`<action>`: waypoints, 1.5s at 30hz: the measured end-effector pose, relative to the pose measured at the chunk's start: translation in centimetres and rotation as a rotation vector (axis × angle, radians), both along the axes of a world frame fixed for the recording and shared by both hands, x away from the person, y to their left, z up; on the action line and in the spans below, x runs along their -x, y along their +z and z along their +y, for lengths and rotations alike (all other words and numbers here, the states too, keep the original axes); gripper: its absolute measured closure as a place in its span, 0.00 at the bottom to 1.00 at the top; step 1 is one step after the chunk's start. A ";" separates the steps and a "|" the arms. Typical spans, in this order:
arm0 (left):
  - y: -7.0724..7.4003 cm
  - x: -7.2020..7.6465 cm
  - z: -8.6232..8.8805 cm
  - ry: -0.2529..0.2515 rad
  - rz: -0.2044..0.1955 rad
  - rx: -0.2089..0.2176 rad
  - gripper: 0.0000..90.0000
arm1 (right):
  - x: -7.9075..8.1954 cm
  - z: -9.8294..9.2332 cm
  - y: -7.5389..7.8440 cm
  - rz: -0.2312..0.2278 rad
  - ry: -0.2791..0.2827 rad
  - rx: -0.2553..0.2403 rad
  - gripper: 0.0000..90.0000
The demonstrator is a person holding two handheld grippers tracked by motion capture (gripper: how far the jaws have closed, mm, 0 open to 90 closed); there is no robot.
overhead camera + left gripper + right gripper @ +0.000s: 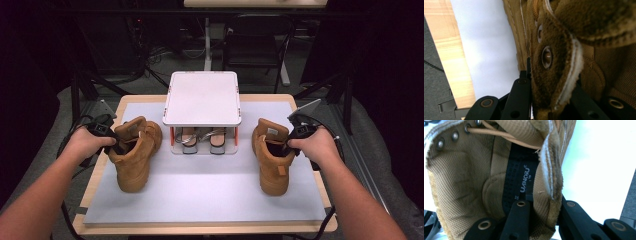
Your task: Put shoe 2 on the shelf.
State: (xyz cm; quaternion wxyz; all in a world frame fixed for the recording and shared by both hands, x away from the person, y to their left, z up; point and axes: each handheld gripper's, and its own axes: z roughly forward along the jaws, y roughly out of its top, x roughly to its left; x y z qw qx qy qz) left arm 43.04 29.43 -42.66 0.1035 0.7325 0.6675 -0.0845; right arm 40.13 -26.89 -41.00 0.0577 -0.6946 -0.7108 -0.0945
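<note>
Two tan suede boots stand on the white mat. The left boot (134, 156) has my left gripper (116, 145) shut on its collar; in the left gripper view the black jaws pinch the boot's upper edge (554, 82) by a metal eyelet. The right boot (272, 156) has my right gripper (289, 146) shut on its collar; in the right gripper view one jaw sits inside the boot over the black insole, the other outside, with the collar wall (546, 202) clamped between them. Both boots point toward me.
A white two-level shoe rack (202, 97) stands at the back centre of the mat, a pair of grey sandals (202, 141) on its lower shelf. The wooden table edge (100, 165) frames the mat. A dark chair stands beyond the table.
</note>
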 end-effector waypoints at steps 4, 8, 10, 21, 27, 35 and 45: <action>0.8 0.0 0.2 0.008 -0.012 -0.002 0.95 | -0.1 0.1 0.2 -0.016 -0.020 -0.009 0.92; 1.7 -0.1 0.5 0.008 -0.020 -0.002 0.95 | -0.2 0.1 0.7 -0.009 -0.017 -0.019 0.92; 1.9 -0.1 0.5 0.016 -0.018 -0.003 0.95 | -0.2 0.2 0.8 -0.019 -0.029 -0.018 0.92; 3.6 -0.1 0.8 0.023 -0.027 -0.018 0.95 | -0.8 1.2 3.5 -0.025 -0.042 0.018 0.92; 4.7 -0.2 0.9 0.026 -0.030 -0.022 0.95 | -1.0 1.3 4.9 -0.036 -0.054 0.026 0.92; 6.7 -0.5 0.7 0.024 -0.041 -0.036 0.95 | -1.5 1.2 6.8 -0.065 -0.077 0.008 0.92; 8.6 -1.1 0.4 0.033 -0.053 -0.039 0.94 | -1.9 0.7 8.6 -0.075 -0.100 0.011 0.92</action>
